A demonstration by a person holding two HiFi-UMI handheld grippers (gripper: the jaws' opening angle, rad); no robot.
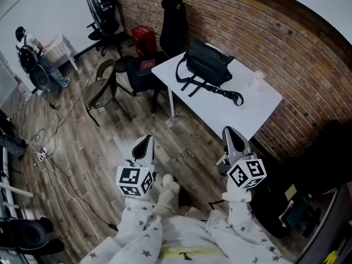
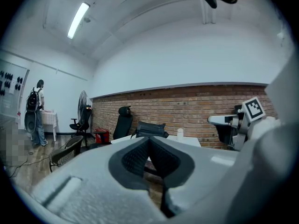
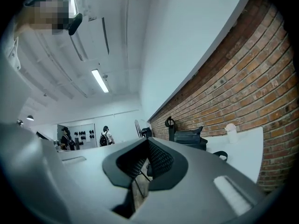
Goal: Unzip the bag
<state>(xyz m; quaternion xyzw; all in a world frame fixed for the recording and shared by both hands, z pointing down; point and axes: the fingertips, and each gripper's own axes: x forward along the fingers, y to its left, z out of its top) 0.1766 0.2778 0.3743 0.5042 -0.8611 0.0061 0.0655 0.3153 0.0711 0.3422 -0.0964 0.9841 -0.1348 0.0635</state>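
Note:
A black bag (image 1: 208, 65) lies on the white table (image 1: 258, 106) by the brick wall, its strap (image 1: 223, 92) trailing toward the table's middle. In the left gripper view the bag (image 2: 150, 129) shows far off on the table; in the right gripper view the bag (image 3: 189, 137) also sits well ahead. My left gripper (image 1: 144, 143) is held over the wooden floor, short of the table, shut and holding nothing. My right gripper (image 1: 231, 132) hovers near the table's near edge, also shut with nothing in it. Both are well apart from the bag.
A small white bottle (image 1: 257, 77) stands on the table's right part. Black office chairs (image 1: 171, 23) and a wicker chair (image 1: 100, 90) stand left of the table. A fan (image 1: 93, 4) and cables (image 1: 49, 153) are on the floor at the left. A person (image 1: 33, 56) stands far left.

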